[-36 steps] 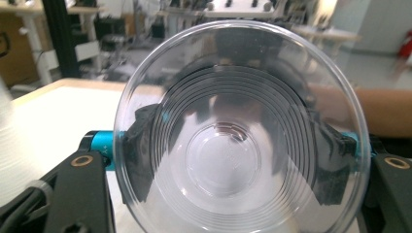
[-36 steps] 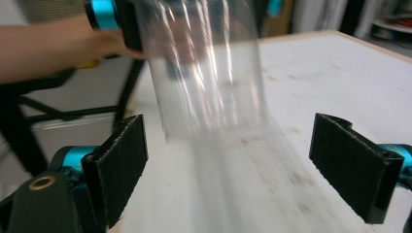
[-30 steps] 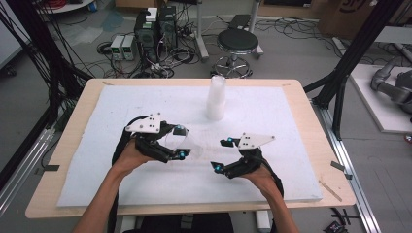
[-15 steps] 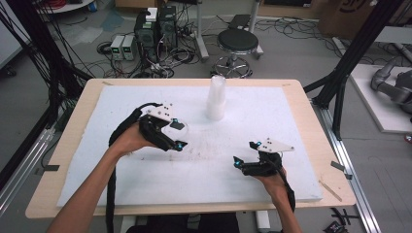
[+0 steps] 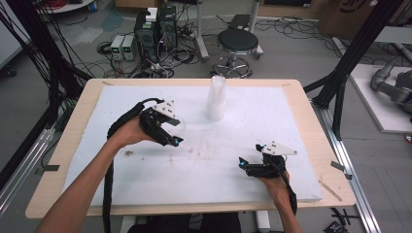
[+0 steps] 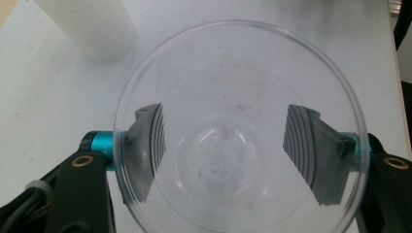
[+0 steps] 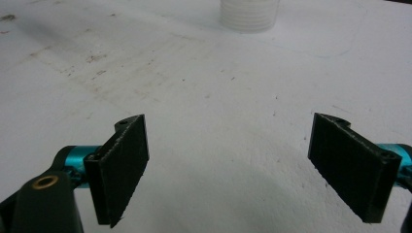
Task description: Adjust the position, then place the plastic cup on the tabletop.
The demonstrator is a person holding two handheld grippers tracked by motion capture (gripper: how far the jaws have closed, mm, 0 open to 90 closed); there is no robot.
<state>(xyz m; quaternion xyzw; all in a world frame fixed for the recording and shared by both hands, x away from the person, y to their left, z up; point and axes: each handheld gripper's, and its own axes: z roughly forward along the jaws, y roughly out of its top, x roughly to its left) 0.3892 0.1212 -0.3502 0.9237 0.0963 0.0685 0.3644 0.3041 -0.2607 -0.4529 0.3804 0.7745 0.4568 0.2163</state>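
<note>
1. My left gripper (image 5: 167,132) has a clear plastic cup (image 6: 240,131) between its jaws. In the left gripper view both ribbed pads (image 6: 311,155) sit against the cup wall on opposite sides, so the jaws are closed down to cup width and pinching it. I'm looking right down its open mouth to the bottom, so the cup points away from that camera.

2. In the high view that cup (image 5: 179,127) sits at the gripper tip, over the left-middle of the white foam board (image 5: 291,121). I can't tell if it's touching the board or held just above it.

3. My right gripper (image 5: 248,166) is holding nothing. In the right gripper view its jaws stand wide apart with bare board between them. It sits near my edge, well apart from the cup, probably parked so it's out of the way.

4. The stack of white cups (image 5: 215,98) stands upright near the far middle of the board. My guess is the clear one belongs on or beside it.

5. Nothing lies between the cup and the stack, just scuff marks. Off the table there's a stool (image 5: 237,42) and cables, no bother.
</note>
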